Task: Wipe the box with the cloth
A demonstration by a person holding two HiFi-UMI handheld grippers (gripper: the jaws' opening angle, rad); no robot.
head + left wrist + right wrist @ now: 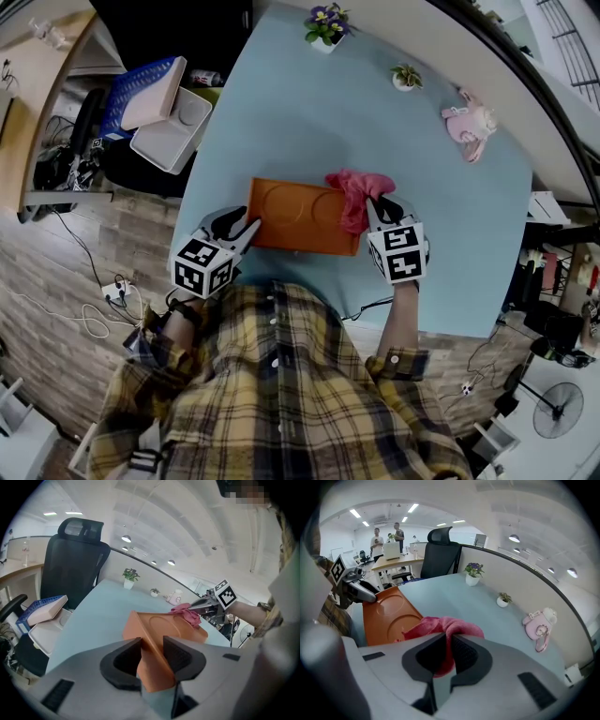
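A pale blue, smooth-topped counter point(281, 122) is carrying three small things along its far edge. A white pot of purple flowers point(326, 25) is standing at the far left corner, a smaller white pot with a green plant point(406, 77) is sitting further right, and a pink plush toy point(472, 122) is lying towards the far right corner. Beyond the left edge, a black office chair point(75, 559) is standing beside a blue plastic basket point(141, 80) and a white plastic bin point(173, 136). White cables point(89, 323) are trailing across the wooden floor point(56, 272).
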